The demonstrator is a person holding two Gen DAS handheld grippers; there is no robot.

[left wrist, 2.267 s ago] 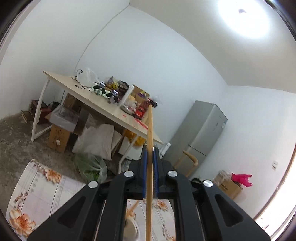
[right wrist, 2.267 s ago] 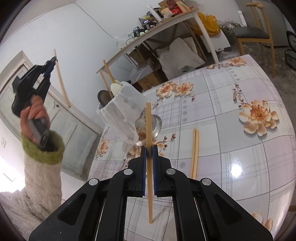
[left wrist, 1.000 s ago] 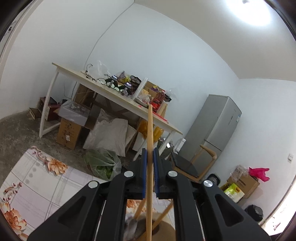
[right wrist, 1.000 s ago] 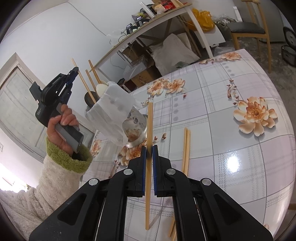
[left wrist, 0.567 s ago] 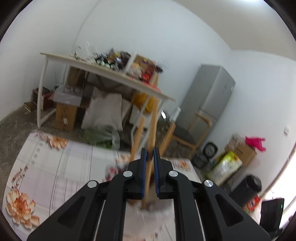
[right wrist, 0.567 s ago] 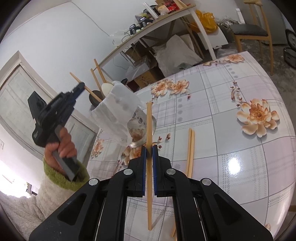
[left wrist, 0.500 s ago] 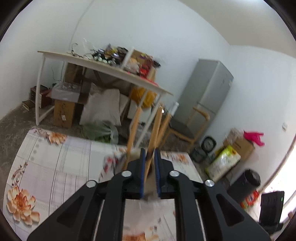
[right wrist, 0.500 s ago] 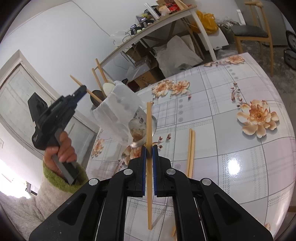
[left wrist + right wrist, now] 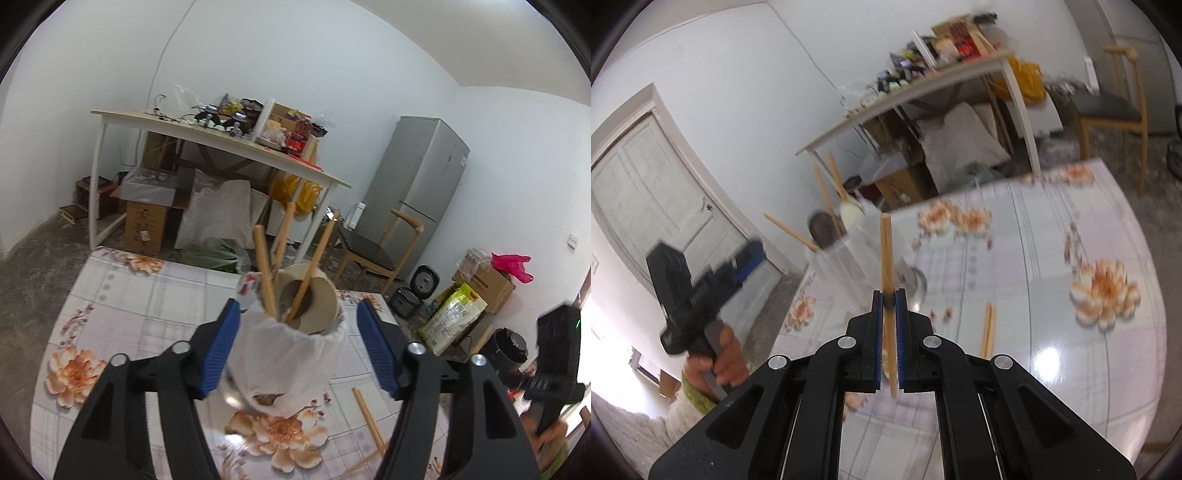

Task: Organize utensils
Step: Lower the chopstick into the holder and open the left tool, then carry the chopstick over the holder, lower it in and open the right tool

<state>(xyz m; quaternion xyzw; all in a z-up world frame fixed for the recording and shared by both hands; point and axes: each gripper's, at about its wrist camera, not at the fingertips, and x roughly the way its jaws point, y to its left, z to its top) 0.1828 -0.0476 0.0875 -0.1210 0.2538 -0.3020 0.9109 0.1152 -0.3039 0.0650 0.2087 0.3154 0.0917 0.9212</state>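
Opening left hand-held gripper (image 9: 297,332); released chopstick (image 9: 264,273) now in holder (image 9: 288,354).

**A:** How many chopsticks are standing in the utensil holder (image 9: 288,354)?

**B:** Three upright chopsticks (image 9: 264,273), all leaning different ways. There is just one holder, wrapped in white plastic.

**A:** Are there any spoons in it?

**B:** One white spoon (image 9: 849,215), and one dark round-headed utensil (image 9: 819,226) beside it. I cannot tell what kind that one is.

**A:** And on the floral table (image 9: 1052,236)?

**B:** Two loose chopsticks (image 9: 988,328), lying side by side as a pair.

**A:** Is that all the chopsticks?

**B:** There is also one lone chopstick (image 9: 886,254), held up above the table. That makes six in all.

**A:** What about furniture?

**B:** One grey fridge (image 9: 413,184), one wooden chair (image 9: 369,254) and one long white desk (image 9: 221,142).
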